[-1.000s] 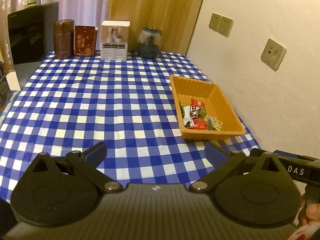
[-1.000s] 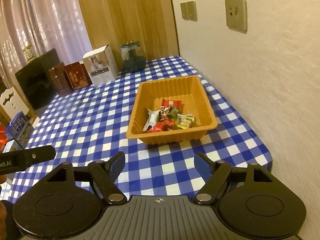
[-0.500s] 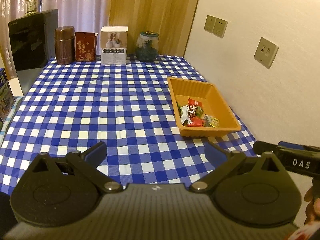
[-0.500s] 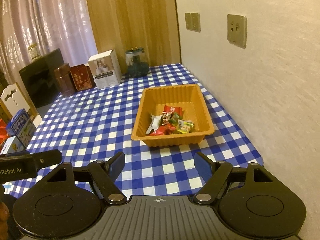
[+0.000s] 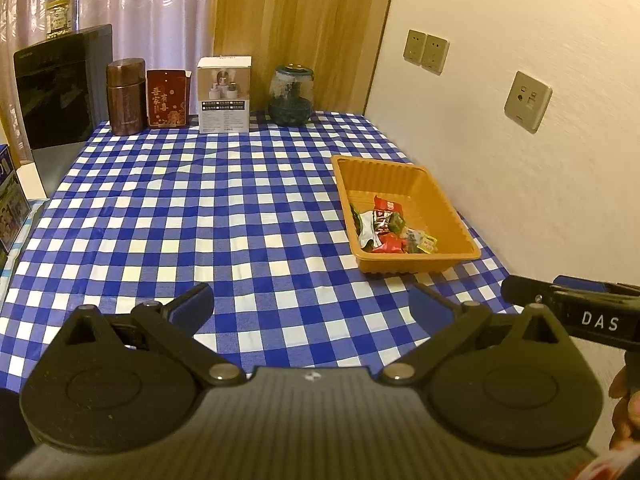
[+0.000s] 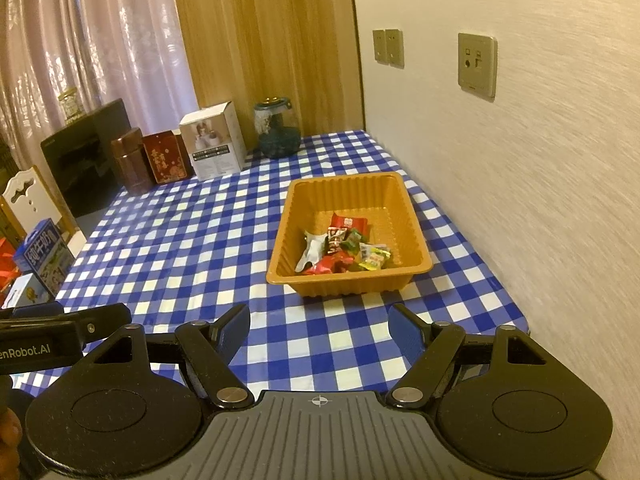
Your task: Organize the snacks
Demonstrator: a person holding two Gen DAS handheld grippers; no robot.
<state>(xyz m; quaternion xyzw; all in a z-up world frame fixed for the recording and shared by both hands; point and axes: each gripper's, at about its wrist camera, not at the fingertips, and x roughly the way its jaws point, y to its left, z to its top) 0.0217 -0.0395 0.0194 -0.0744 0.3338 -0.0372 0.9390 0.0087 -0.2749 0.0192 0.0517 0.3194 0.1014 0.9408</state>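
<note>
While the orange tray (image 6: 416, 240) is sitting on the checked surface (image 5: 180, 220) near the wall, wrapped snacks (image 6: 344, 248) are lying heaped in its near half. Beyond the tray, a glass jar (image 5: 291, 96), white box (image 5: 225, 94), red box (image 5: 167, 98) and brown canister (image 5: 125, 96) are standing. Left tongs (image 5: 310, 308) and right tongs (image 6: 319, 330) are both gaping wide, holding nothing. Only the right view is showing a blue carton (image 6: 42, 256), left of the tray.

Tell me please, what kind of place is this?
Probably a room in a home: a table with a blue checked tablecloth, curtains at the back, and an orange tray of wrapped snacks.
</note>
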